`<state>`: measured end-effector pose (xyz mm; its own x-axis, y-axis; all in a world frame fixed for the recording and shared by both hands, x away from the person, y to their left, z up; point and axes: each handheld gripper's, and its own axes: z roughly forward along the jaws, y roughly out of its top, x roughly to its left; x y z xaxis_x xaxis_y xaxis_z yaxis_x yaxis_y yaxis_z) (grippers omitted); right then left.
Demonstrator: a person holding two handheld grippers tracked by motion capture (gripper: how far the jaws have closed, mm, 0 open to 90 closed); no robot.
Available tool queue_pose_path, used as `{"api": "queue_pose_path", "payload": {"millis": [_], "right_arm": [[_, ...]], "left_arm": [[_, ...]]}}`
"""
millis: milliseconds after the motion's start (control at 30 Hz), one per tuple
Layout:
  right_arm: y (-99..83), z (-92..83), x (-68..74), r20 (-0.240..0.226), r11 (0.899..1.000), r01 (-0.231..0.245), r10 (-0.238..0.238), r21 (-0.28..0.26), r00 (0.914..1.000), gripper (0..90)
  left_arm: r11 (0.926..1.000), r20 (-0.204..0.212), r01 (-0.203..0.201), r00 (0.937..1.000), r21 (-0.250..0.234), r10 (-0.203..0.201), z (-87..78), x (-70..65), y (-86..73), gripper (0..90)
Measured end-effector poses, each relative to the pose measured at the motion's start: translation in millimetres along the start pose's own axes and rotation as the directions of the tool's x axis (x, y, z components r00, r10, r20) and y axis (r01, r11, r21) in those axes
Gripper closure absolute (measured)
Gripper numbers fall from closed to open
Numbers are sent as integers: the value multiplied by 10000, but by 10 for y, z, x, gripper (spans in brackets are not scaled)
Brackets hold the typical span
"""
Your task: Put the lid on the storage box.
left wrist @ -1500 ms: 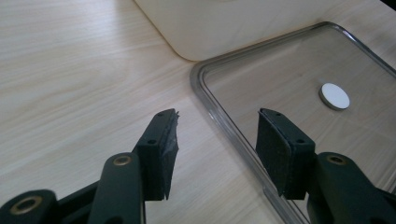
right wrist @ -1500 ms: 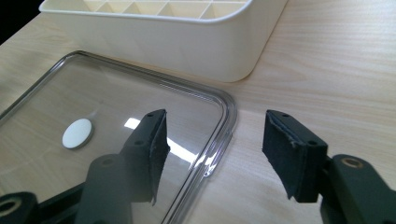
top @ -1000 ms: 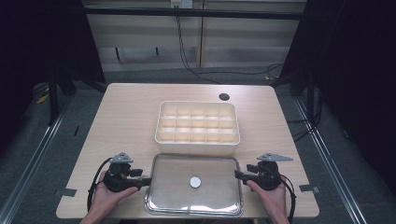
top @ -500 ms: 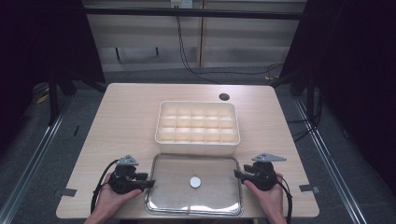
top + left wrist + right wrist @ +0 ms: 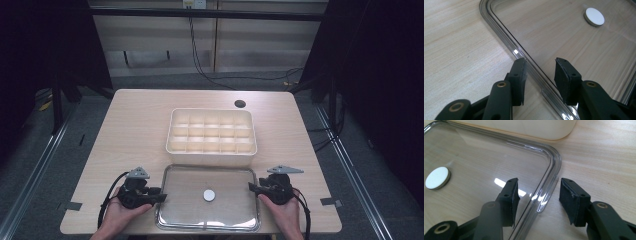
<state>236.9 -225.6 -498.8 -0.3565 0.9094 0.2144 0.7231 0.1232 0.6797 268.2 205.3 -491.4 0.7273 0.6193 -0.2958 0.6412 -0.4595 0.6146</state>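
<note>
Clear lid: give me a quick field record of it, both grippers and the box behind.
lid: clear lid flat on the table, white round disc at its middle
left gripper: left gripper astride the lid's left rim, jaws just been closing, pads not pressing yet
right gripper: right gripper astride the lid's right rim, a gap at each pad
box: cream compartment box uncovered, just beyond the lid
lid lifted: no
</note>
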Motion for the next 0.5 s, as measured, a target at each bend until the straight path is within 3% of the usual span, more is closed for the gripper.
{"api": "queue_pose_path", "payload": {"millis": [100, 167, 300, 400, 433, 500], "right_arm": [[1, 9, 11, -146, 9995, -299, 299, -33, 9994, 508], [3, 14, 20, -92, 9998, -203, 202, -58, 9998, 507], [1, 14, -23, -357, 9958, -906, 900, -148, 9953, 518], [-21, 0, -98, -1003, 9776, -2096, 2069, -176, 9732, 521], [-21, 0, -98, -1003, 9776, -2096, 2069, -176, 9732, 521], [-41, -11, -150, -1369, 9628, -2700, 2659, -126, 9542, 546]], "left_arm": [[9999, -70, -86, 9999, 74, 87, 1, -12, 7, 613], [9999, -88, -105, 9999, 76, 106, 2, -11, 7, 621], [9999, -106, -86, 9999, 55, 87, 3, -5, 7, 642], [9999, -214, -94, 9997, 89, 96, 3, -14, 9, 649], [9999, -214, -94, 9997, 89, 96, 3, -14, 9, 655], [9999, -246, -92, 9997, 68, 94, 4, -14, 9, 661]]}}
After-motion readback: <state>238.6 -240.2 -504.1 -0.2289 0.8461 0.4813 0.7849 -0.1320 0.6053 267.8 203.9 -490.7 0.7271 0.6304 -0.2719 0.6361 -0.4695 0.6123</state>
